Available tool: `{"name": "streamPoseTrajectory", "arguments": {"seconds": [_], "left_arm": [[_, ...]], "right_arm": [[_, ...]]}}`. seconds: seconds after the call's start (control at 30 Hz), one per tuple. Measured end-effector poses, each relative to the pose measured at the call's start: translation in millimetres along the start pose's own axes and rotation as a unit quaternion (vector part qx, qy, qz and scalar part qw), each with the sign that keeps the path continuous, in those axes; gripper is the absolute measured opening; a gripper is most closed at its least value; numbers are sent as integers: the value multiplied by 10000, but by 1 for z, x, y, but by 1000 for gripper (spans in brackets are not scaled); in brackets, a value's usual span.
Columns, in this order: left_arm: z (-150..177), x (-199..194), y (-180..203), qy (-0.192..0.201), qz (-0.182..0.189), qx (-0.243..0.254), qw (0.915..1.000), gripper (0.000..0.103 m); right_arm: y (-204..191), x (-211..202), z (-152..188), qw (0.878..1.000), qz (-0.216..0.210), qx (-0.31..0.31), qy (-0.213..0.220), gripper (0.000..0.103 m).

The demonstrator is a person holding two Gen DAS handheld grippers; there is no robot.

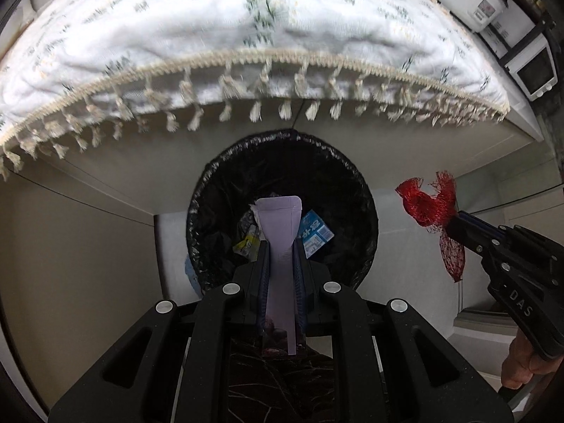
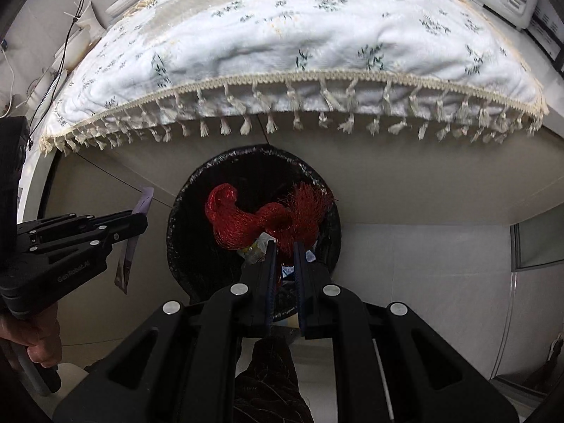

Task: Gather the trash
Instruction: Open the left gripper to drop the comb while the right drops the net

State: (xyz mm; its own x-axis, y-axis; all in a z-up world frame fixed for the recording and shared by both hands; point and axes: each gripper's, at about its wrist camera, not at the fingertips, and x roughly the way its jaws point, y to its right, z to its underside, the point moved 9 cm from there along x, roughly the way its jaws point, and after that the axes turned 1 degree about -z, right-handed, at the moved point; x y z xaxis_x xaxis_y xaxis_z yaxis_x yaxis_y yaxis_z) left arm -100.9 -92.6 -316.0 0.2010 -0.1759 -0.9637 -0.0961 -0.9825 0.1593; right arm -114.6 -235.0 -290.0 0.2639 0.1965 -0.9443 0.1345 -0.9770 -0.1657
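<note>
Tablecloth [image 2: 317,35], white with a tasselled fringe, is draped over the table [image 1: 521,120] across the top of both views. Below its edge, a round bin [image 1: 352,190] lined with a black bag is seen on the floor, already holding some wrappers and a blue carton [image 1: 315,234].

Both pieces of trash are carried above that opening. A red mesh net [image 2: 253,220], bunched and lying crosswise, is clamped at one end by the right gripper [image 2: 283,246], whose jaws are closed together on it; the bulk is spread out left of the jaws, over the bin's mouth. A flat lilac sachet [image 1: 280,225] is pinched between the nearly closed jaws of the left gripper [image 1: 280,246], its long axis in line with the jaws and its free end pointed down into the bin.

Release is judged to be the next move, with both hands about equally near the bin.
</note>
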Motion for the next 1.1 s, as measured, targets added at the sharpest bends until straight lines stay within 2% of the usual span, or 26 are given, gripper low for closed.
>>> {"name": "streamPoseTrajectory", "arguments": {"seconds": [0.23,0.43,0.57,0.63,0.67,0.73,0.9,1.0,1.1], "left_arm": [[2,31,11,-153,139,37,9998,12],[-8,34,19,-13,185,70,9998,17],[-12,26,12,92,102,16,9999,48],[-14,22,8,149,94,-35,9998,55],[-15,20,6,164,65,-71,9998,62],[-16,15,0,233,56,-146,9996,67],[-19,3,-16,431,-89,-274,9987,88],[-19,-4,-26,519,-119,-322,9981,96],[-18,-8,-35,543,-195,-373,9976,97]], "right_arm": [[11,7,15,9998,76,68,-157,9],[18,6,16,9997,128,95,-182,9],[15,10,13,9997,87,96,-213,9],[12,13,10,9997,62,73,-236,9],[10,15,9,9997,46,56,-243,9],[6,19,7,9996,16,16,-270,9],[-10,31,-1,9992,-43,-148,-358,9],[-20,40,-5,9988,-60,-282,-406,9],[-32,49,-10,9980,-92,-429,-452,10]]}}
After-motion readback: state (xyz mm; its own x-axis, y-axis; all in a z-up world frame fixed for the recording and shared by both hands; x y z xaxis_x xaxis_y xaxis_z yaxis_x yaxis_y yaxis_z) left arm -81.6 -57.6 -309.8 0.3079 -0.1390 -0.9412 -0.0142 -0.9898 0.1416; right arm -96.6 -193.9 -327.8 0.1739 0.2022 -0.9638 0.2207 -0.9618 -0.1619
